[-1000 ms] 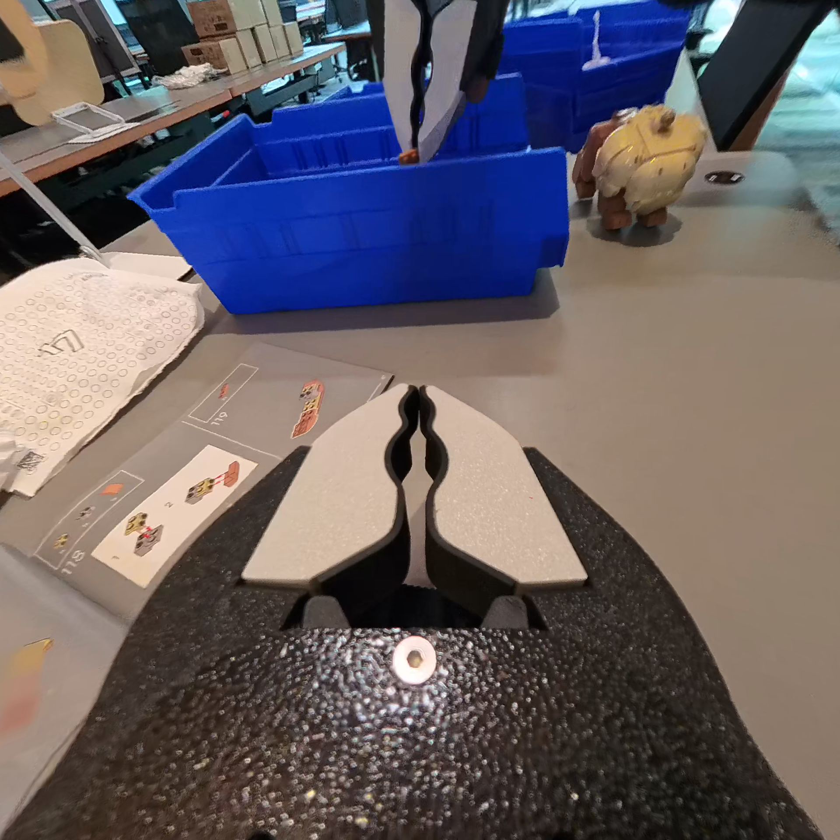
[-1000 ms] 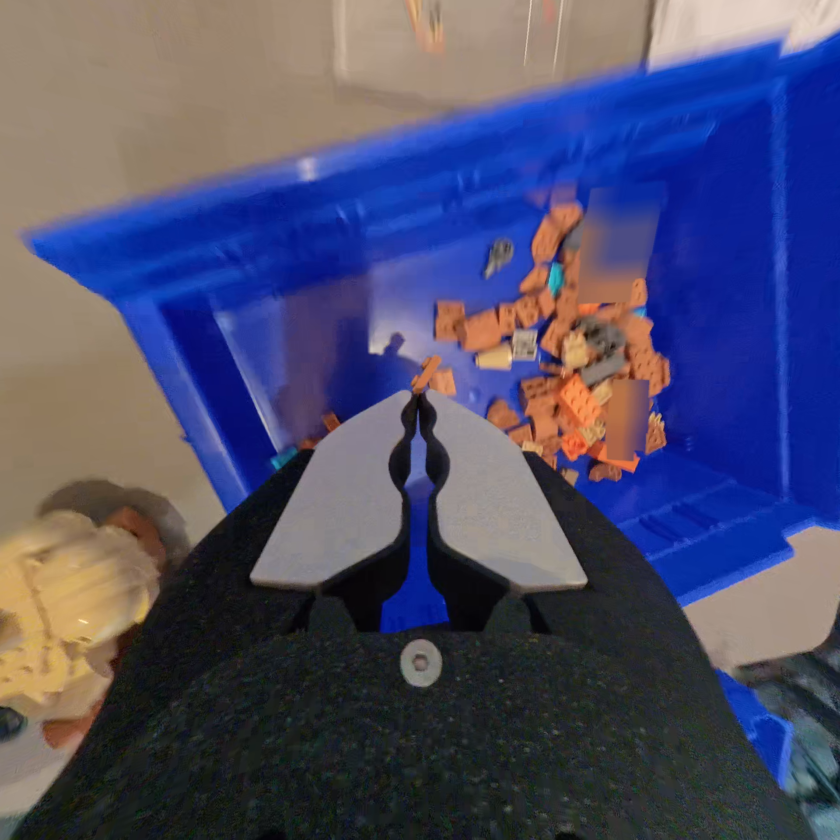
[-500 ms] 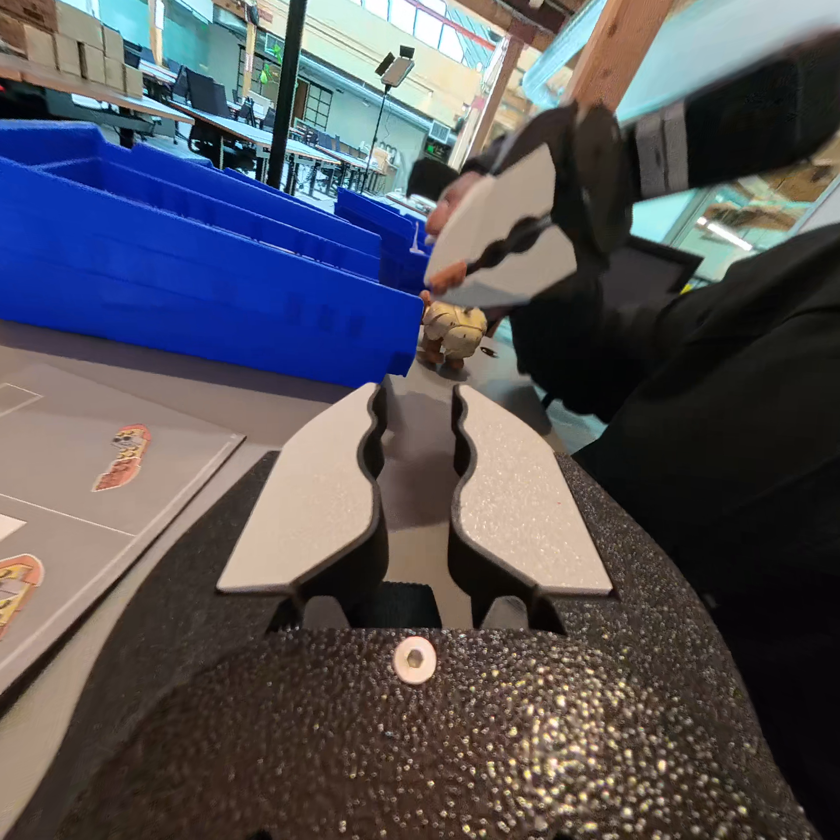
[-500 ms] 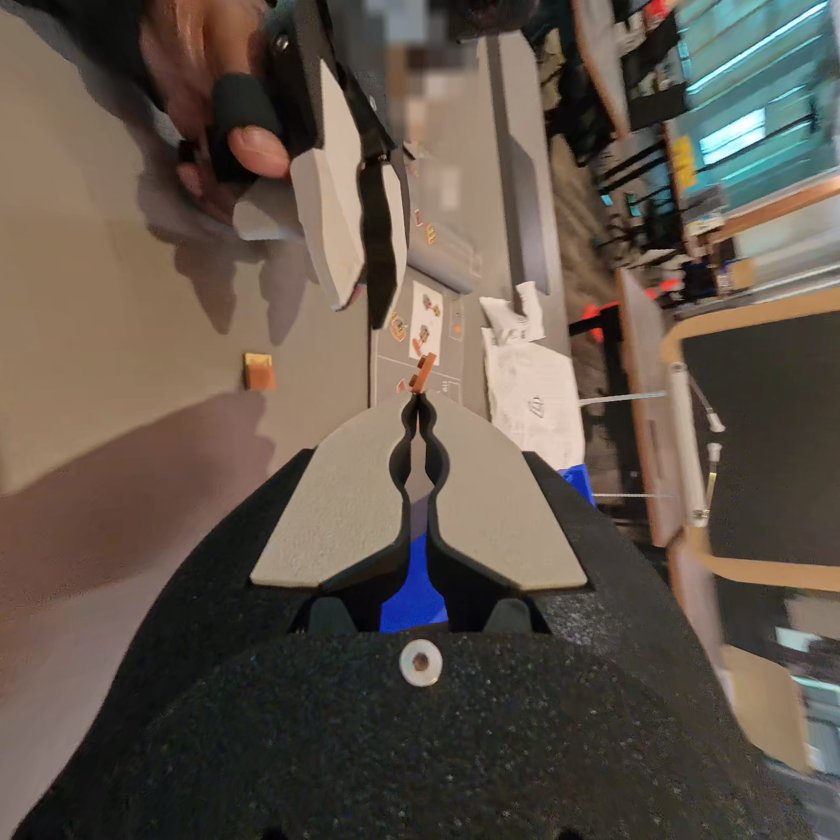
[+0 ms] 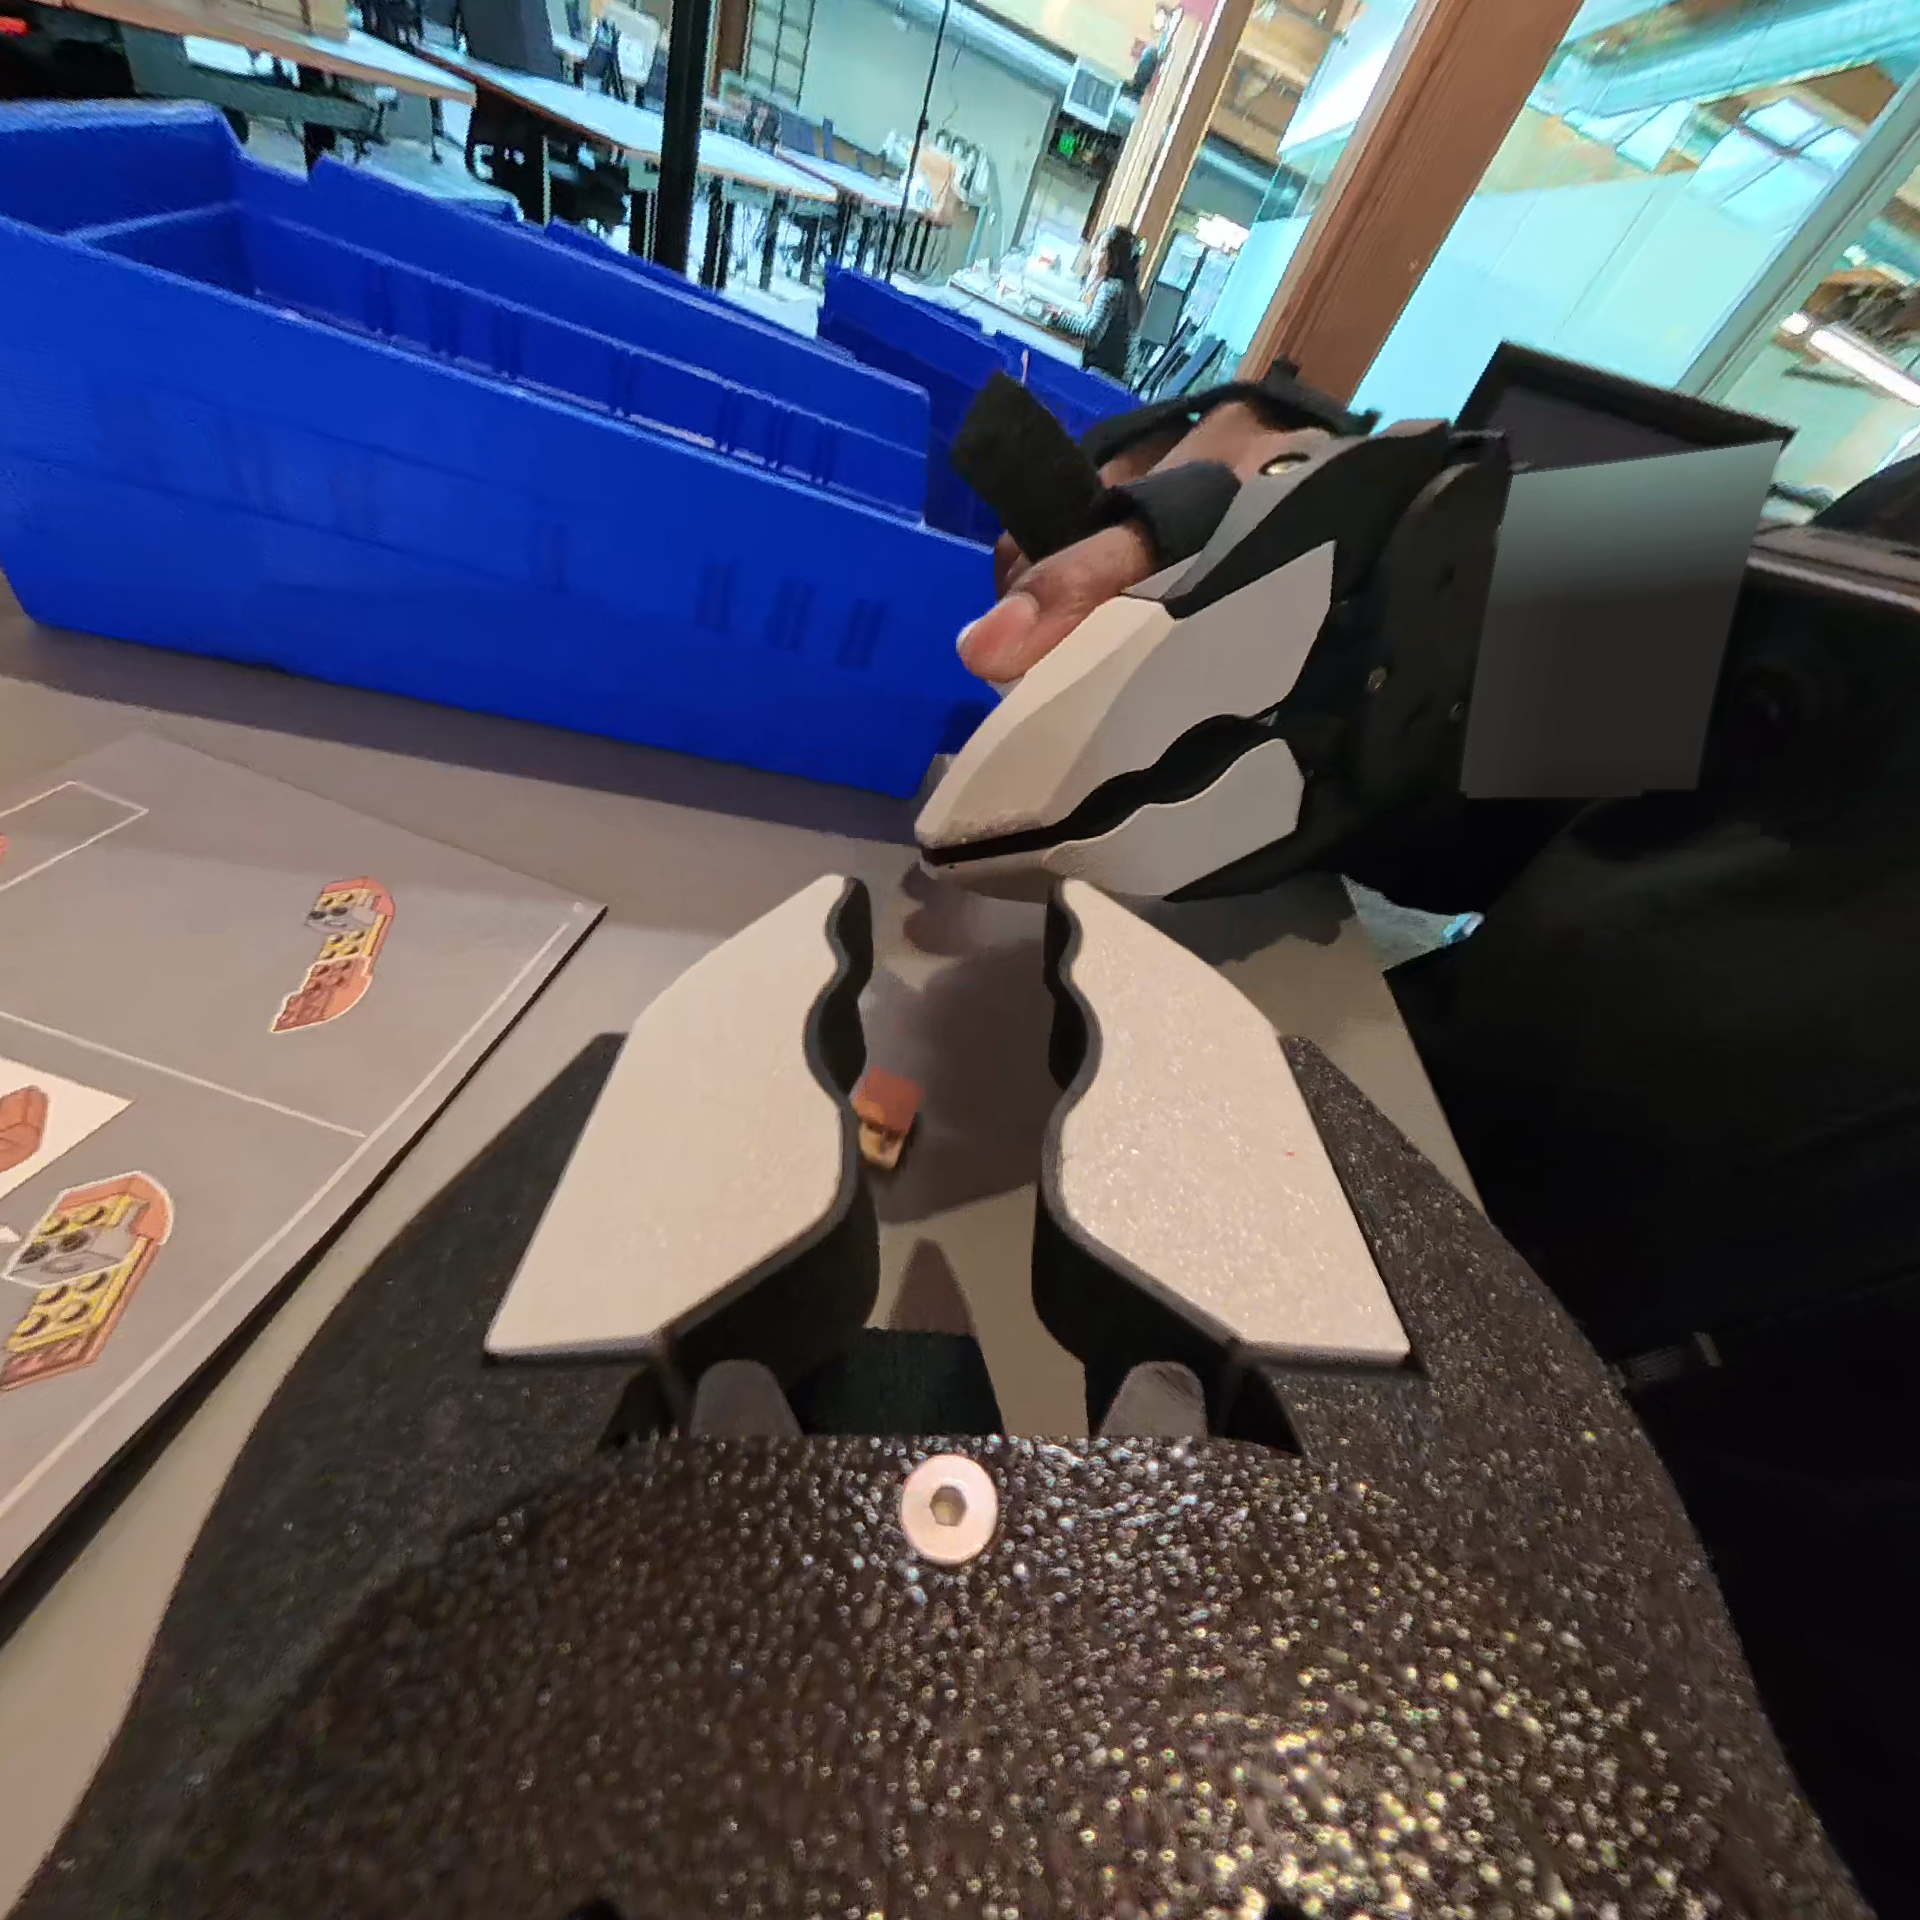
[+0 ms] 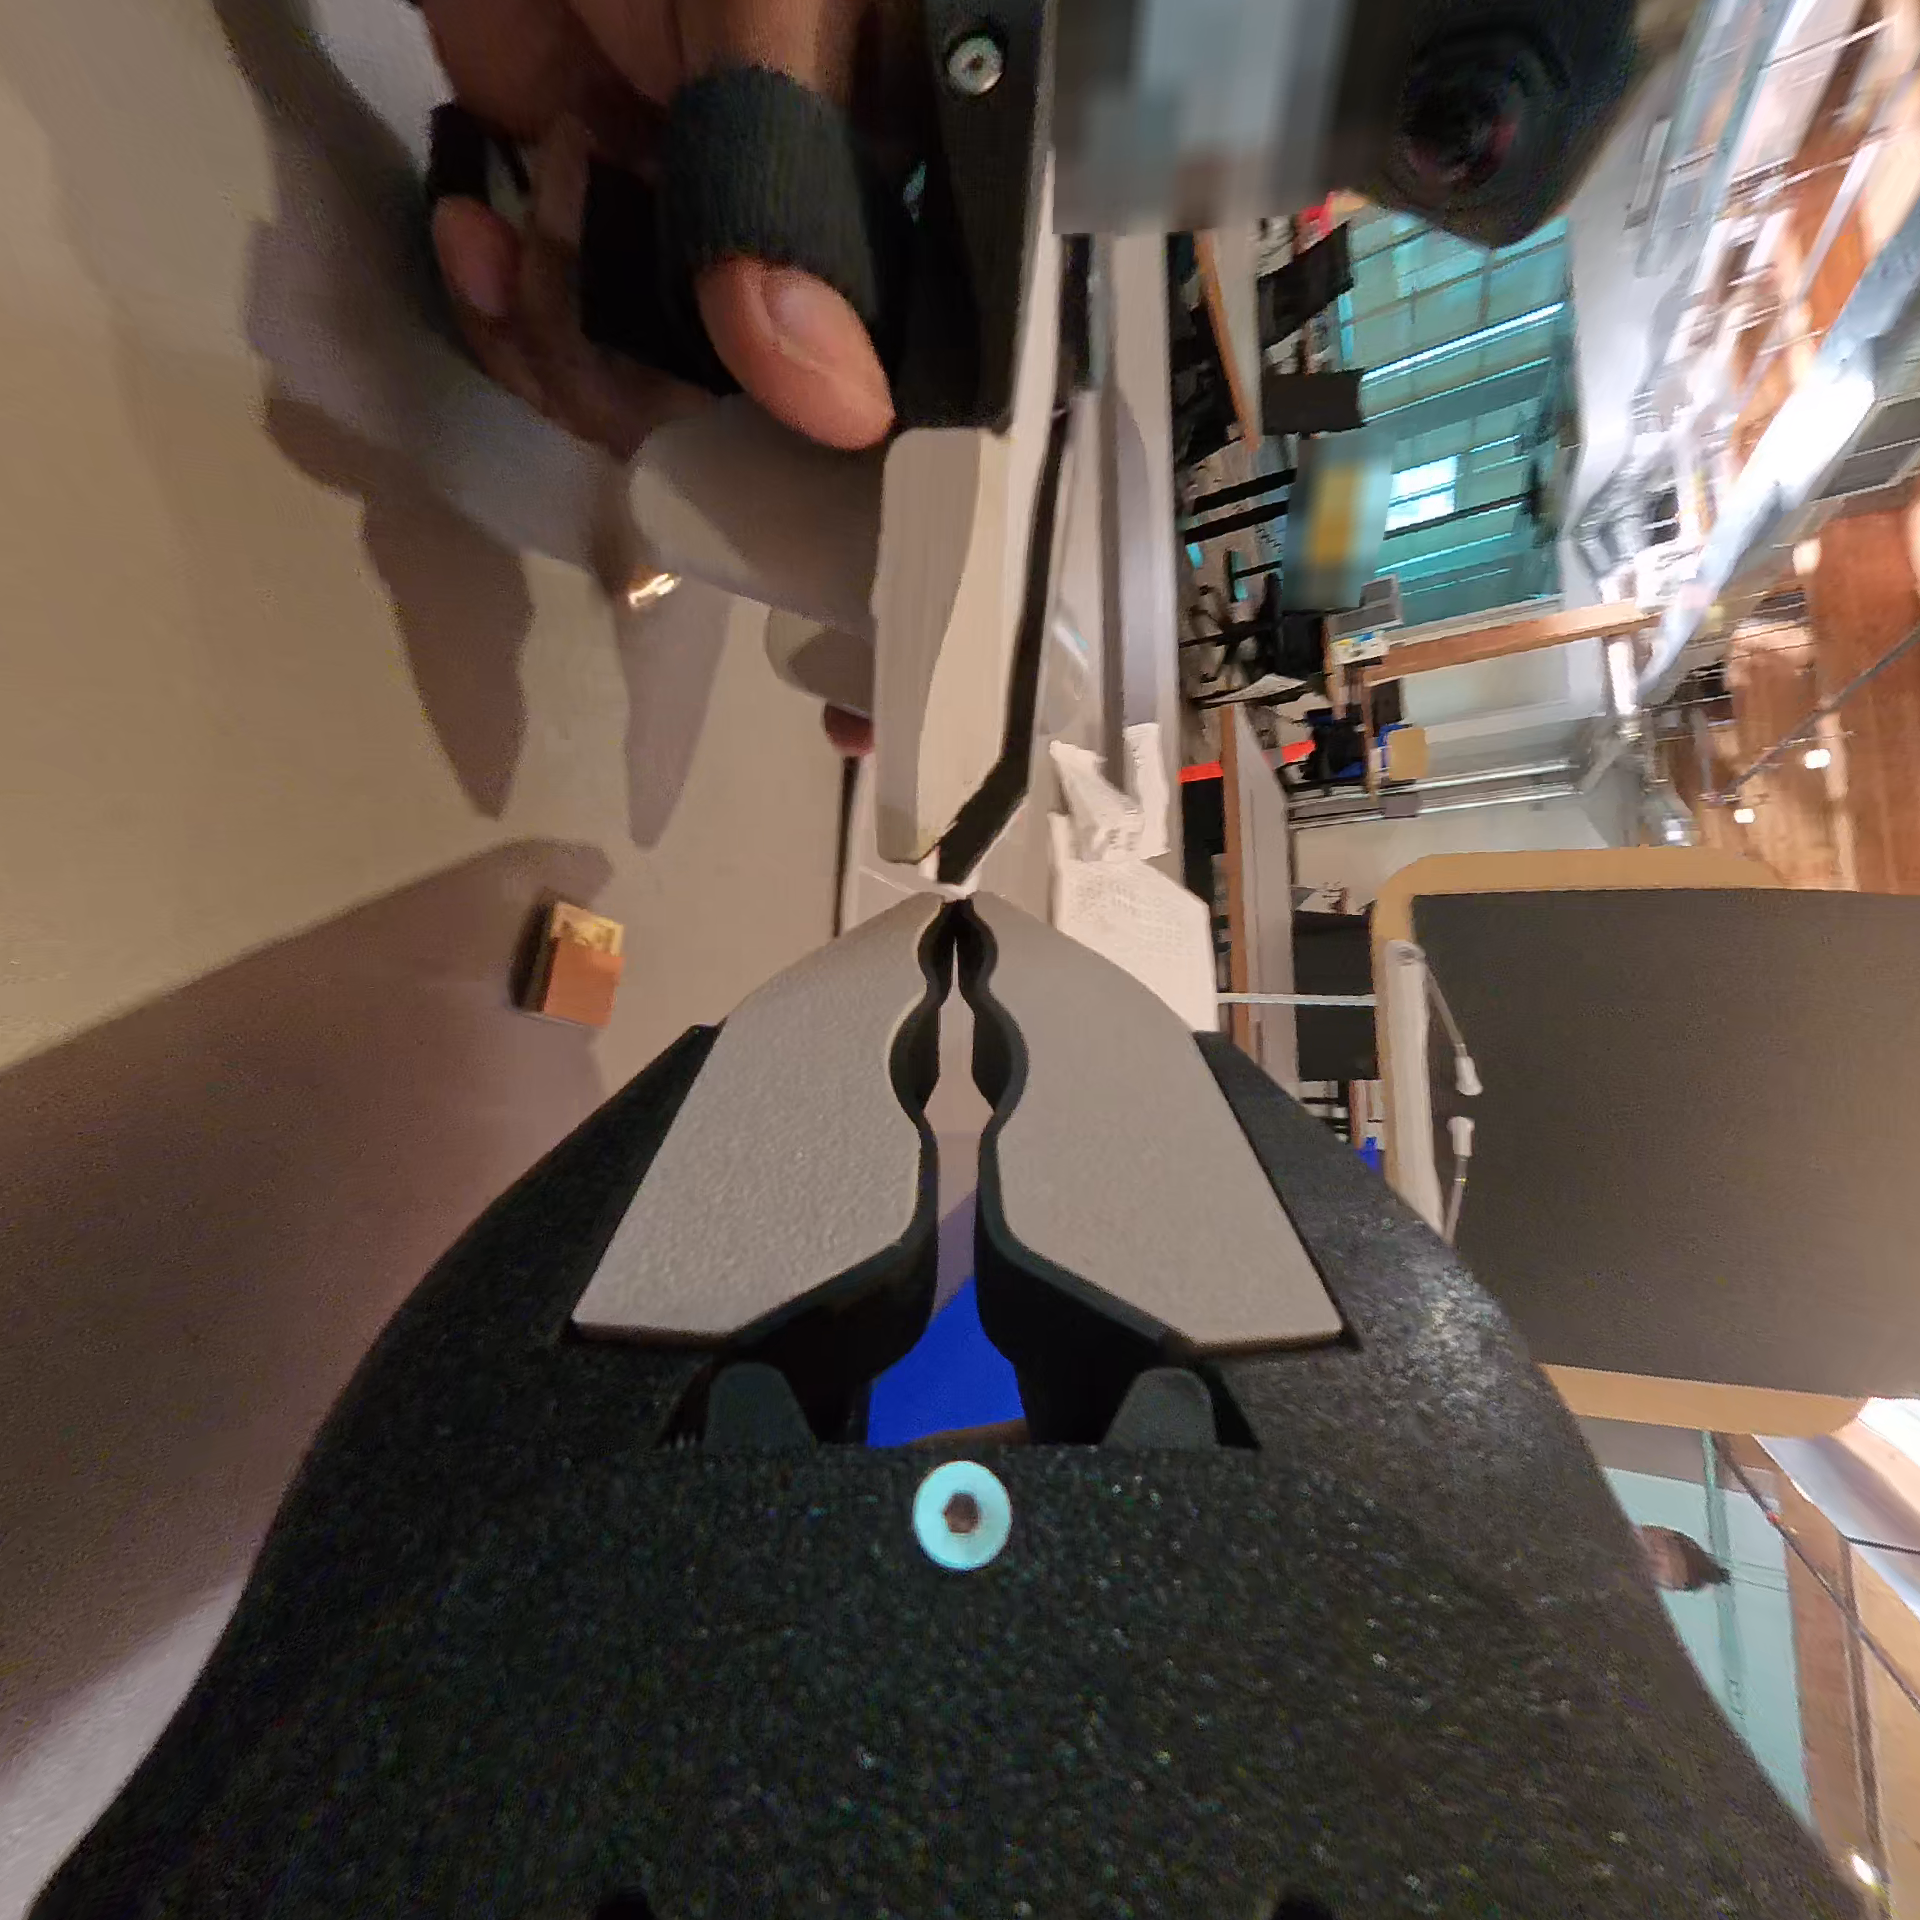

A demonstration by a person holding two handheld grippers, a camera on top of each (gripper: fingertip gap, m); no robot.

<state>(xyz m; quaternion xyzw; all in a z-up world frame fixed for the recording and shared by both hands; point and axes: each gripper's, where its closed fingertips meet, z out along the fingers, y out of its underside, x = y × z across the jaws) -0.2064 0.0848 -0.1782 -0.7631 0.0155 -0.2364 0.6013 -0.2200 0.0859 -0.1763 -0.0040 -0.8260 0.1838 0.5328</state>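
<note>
My left gripper (image 5: 956, 899) is open and holds nothing. A small orange brick (image 5: 883, 1122) lies on the grey table (image 5: 727, 831) below the gap between its fingers, untouched; it also shows in the right wrist view (image 6: 571, 966). My right gripper (image 6: 956, 909) is shut, and in the left wrist view (image 5: 925, 857) its tips hover just beyond my left fingertips. No piece shows at its tips in either view. A blurred reddish-brown blob (image 5: 930, 925) sits just below them. The left gripper (image 6: 914, 810) reaches in from the top of the right wrist view.
Long blue bins (image 5: 468, 582) stand along the far side of the table. An open instruction booklet (image 5: 260, 987) lies at the left. A white perforated bag (image 6: 1122, 904) lies beyond it. A black board with a wooden rim (image 6: 1662, 1122) stands at the right. My two grippers' fingertips are within a few centimetres of each other.
My left gripper opened and swung toward the right one. The right gripper left the blue bin and came tip to tip with it. The orange piece that stuck out of its tips no longer shows.
</note>
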